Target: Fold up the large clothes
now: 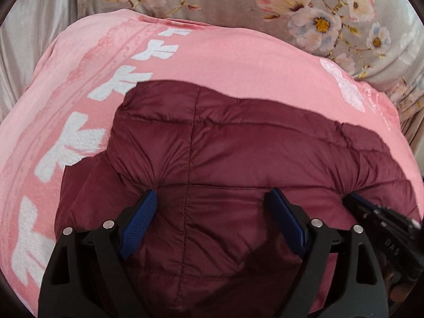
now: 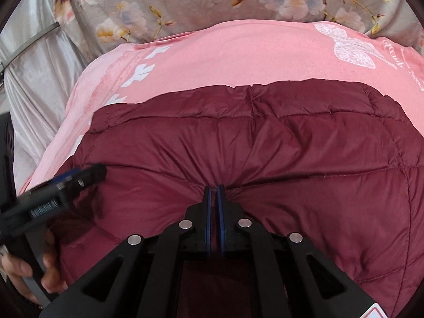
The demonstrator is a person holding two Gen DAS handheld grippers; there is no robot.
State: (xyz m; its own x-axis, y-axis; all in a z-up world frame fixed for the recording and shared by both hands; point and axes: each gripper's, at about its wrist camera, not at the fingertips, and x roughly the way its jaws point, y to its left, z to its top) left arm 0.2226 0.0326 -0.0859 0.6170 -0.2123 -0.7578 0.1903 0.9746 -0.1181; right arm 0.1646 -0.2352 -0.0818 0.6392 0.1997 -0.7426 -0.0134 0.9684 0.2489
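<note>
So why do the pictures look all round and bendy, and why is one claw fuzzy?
Both wrist views use fisheye lenses: the pink blanket bulges, corners go black. In the right wrist view the left claw is motion-blurred; the maroon jacket looks sharp, with soft shadows.

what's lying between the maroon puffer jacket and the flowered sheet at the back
A pink blanket with white prints fills that stretch: the maroon puffer jacket rests on it, and the flowered sheet starts beyond its far edge. Both wrist views show this.

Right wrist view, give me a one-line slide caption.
Right gripper pinches the maroon quilted jacket lying on a pink sheet.
</note>
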